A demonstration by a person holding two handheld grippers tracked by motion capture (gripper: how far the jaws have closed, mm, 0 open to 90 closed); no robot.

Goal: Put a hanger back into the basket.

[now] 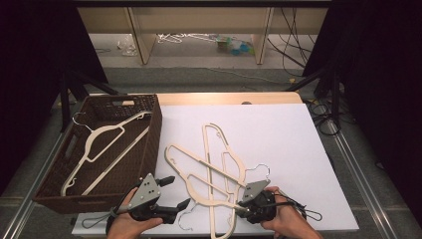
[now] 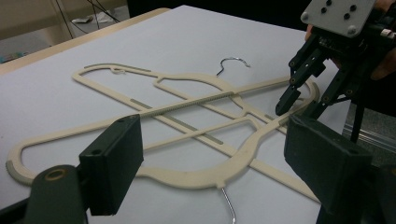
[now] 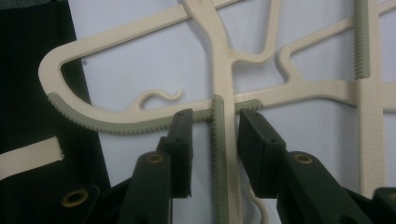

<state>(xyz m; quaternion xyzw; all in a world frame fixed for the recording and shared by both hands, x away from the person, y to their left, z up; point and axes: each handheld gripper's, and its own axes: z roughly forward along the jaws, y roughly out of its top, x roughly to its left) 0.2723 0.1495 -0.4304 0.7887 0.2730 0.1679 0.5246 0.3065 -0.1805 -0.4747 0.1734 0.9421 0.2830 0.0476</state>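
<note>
Near the table's front edge, right gripper (image 1: 238,207) fingers straddle a cream hanger's (image 3: 224,140) bar with slight gaps, contact unclear; left gripper (image 1: 179,193) gapes empty.

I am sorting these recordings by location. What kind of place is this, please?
Probably a lab or workshop set up for recording. A work table with a white top stands between black curtains, loose cables lie on the floor behind it, and plain wooden furniture stands there too.

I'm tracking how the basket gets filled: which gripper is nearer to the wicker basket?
Left. The left gripper hovers just off the wicker basket's near right corner. The right gripper is farther right, its jaws astride a bar of the hangers on the table.
</note>
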